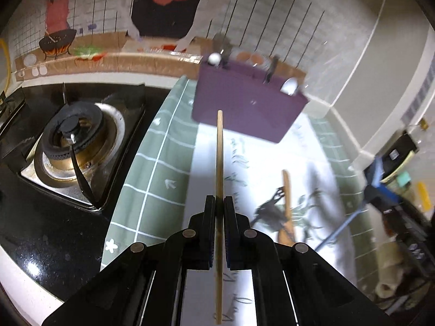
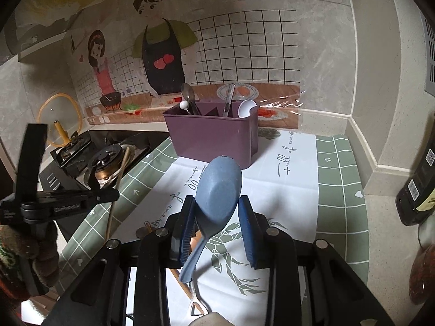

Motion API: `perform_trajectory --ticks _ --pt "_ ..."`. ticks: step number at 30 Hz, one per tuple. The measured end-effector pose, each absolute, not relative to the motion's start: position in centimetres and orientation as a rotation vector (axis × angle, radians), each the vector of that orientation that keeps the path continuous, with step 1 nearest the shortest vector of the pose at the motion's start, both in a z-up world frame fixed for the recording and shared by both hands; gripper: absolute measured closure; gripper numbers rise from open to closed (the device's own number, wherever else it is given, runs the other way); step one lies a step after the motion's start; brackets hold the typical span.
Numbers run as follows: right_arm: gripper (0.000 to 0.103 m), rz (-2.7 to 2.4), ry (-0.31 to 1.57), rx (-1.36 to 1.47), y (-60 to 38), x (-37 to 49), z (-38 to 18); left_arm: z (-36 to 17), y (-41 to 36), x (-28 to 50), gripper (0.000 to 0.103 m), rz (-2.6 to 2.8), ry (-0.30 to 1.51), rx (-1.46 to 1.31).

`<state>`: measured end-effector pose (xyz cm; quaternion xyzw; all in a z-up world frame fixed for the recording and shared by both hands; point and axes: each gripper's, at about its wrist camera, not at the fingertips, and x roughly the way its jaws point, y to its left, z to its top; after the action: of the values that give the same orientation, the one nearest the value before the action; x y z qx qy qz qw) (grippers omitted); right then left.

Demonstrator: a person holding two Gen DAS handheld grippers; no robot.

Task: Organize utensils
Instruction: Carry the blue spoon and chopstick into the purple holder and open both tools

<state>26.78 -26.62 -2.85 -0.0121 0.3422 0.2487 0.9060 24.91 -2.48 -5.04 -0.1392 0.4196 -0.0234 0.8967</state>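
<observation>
My left gripper (image 1: pixel 219 203) is shut on a thin wooden chopstick (image 1: pixel 219 152) that points up toward the purple utensil holder (image 1: pixel 244 108). It also shows in the right wrist view (image 2: pixel 115 191) at left, holding the chopstick (image 2: pixel 117 182) above the mat. My right gripper (image 2: pixel 217 206) is shut on a blue rice spoon (image 2: pixel 217 190), bowl up, in front of the purple holder (image 2: pixel 212 138). The holder holds a white spoon (image 2: pixel 246 107), a metal utensil (image 2: pixel 229 99) and other utensils. A wooden spoon (image 1: pixel 286 203) lies on the mat.
A gas stove burner (image 1: pixel 73 135) sits to the left of the green-and-white mat (image 1: pixel 152 179). A glass lid (image 2: pixel 58 116) leans on the wall behind the stove. A dark bottle (image 2: pixel 418 190) stands at right. Tiled wall is behind the holder.
</observation>
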Motion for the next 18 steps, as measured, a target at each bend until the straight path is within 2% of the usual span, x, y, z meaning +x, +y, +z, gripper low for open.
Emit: perform_trajectory --ticks 8,18 --pt "0.074 0.517 0.702 -0.031 -26.5 27.0 -1.5 -1.0 -3.2 24.5 0.097 -0.105 0.764 -0.326" --pt "0.074 0.511 0.569 -0.030 -27.9 27.6 6.0 6.7 -4.2 25.6 0.097 -0.150 0.584 -0.290"
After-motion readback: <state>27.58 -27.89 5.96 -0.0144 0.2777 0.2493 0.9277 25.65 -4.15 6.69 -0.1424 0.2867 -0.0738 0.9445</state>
